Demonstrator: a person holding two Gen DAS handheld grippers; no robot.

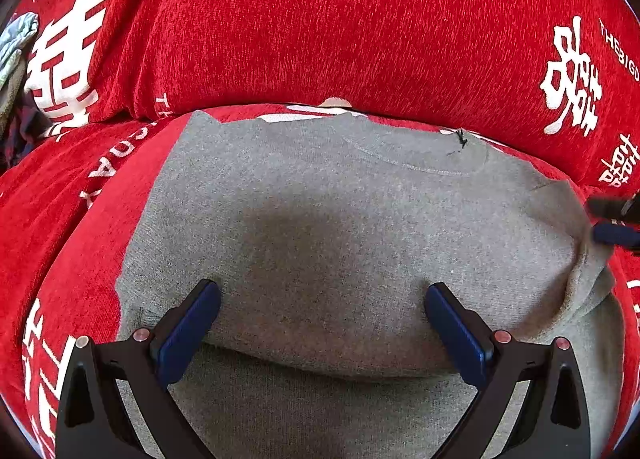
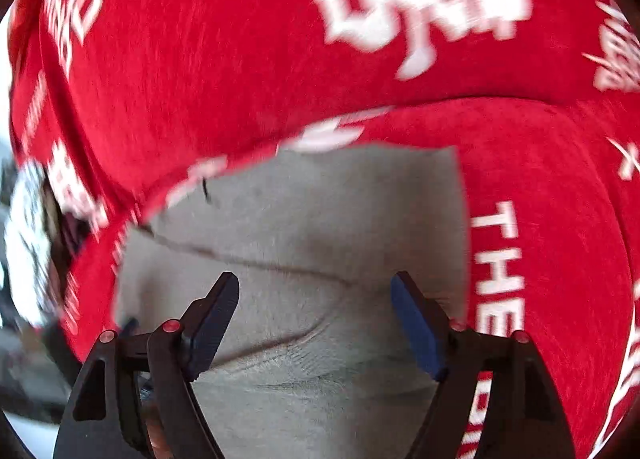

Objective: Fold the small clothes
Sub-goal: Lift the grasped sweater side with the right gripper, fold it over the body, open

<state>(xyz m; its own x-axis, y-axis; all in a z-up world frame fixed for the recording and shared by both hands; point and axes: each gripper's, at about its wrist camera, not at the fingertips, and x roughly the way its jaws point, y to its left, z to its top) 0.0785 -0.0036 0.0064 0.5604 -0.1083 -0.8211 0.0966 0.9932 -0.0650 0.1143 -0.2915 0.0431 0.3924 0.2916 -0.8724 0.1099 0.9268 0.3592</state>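
Grey garment (image 1: 320,219) lies partly folded on red cover (image 1: 320,19); left gripper (image 1: 322,299) and right gripper (image 2: 316,295) gape empty above, folds remaining.

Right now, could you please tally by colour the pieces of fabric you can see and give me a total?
Grey: 1, the grey garment lying flat on the cover.
Red: 1, the red cover with white lettering beneath and behind it.
Pale blue-grey: 1, a bunched cloth at the left edge, too cut off to identify.
Total: 3
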